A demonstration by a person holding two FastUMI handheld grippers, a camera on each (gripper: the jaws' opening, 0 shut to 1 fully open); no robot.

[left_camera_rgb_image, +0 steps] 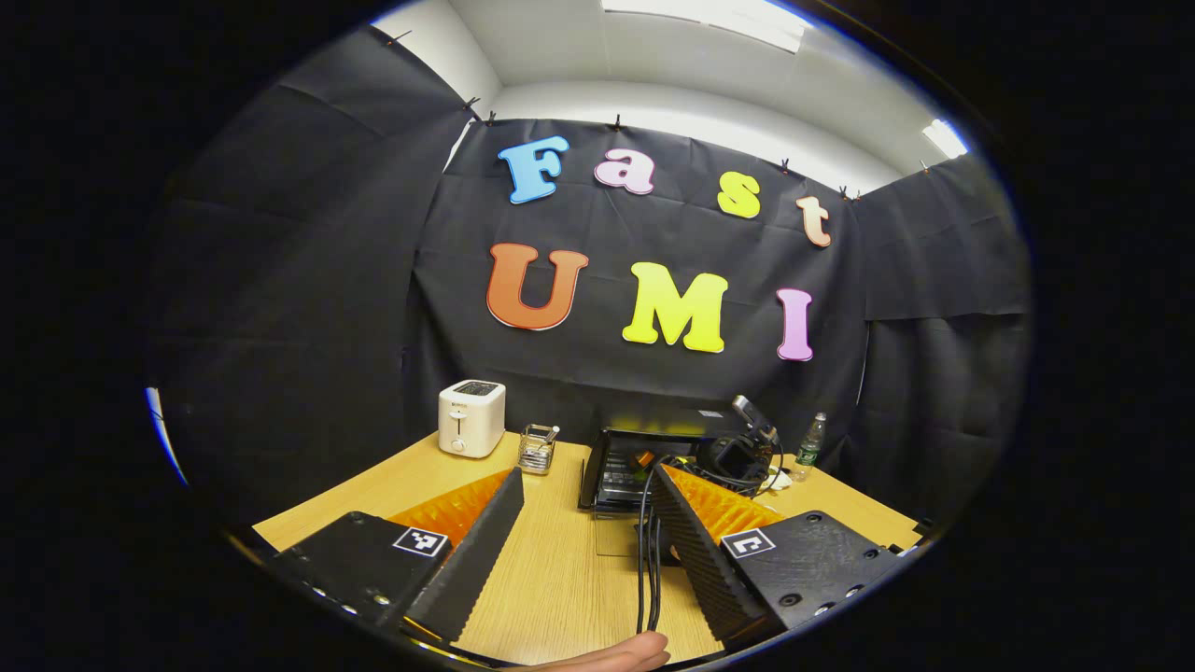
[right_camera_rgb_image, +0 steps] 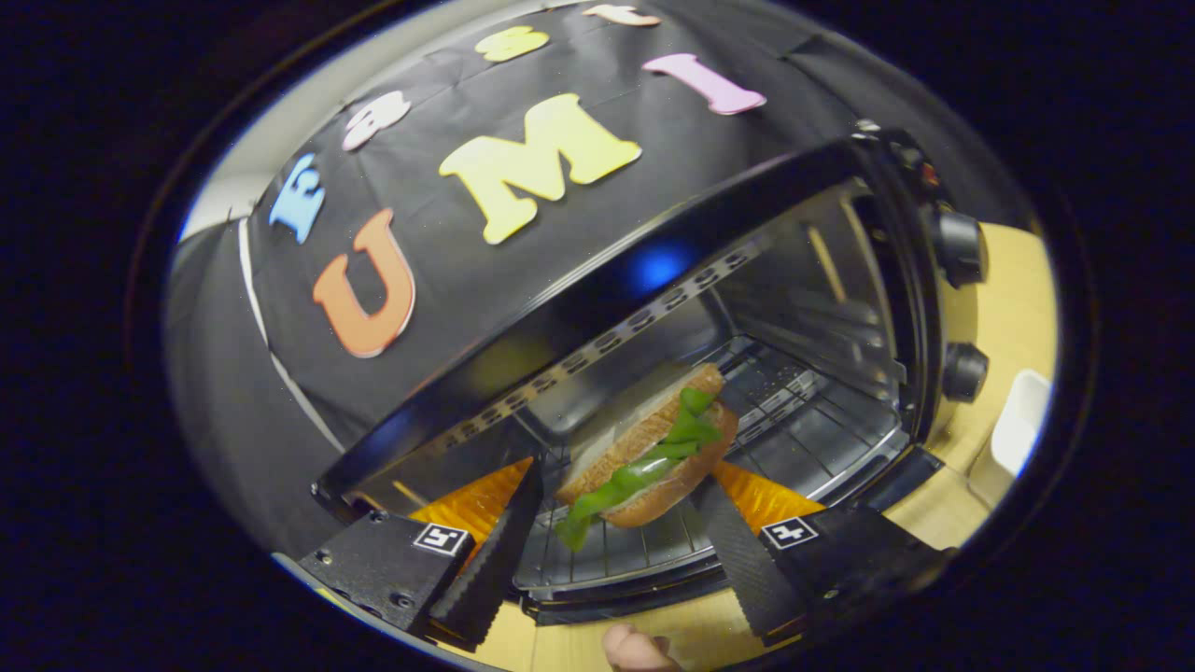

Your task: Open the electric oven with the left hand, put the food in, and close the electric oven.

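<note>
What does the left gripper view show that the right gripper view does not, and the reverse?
Left gripper view: a toaster, a glass holder and a bottle on the table, with the oven far off. Right gripper view: the sandwich between the right gripper fingers, above the rack, and two knobs. Shared: the open oven and the wooden table.

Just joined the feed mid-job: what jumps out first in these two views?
In the right gripper view, a sandwich with green lettuce sits inside the open electric oven, on its wire rack, between the spread right tongs, which look apart from it. In the left gripper view, the left tongs hang open and empty above the wooden table, with a white toaster at the back left.
</note>
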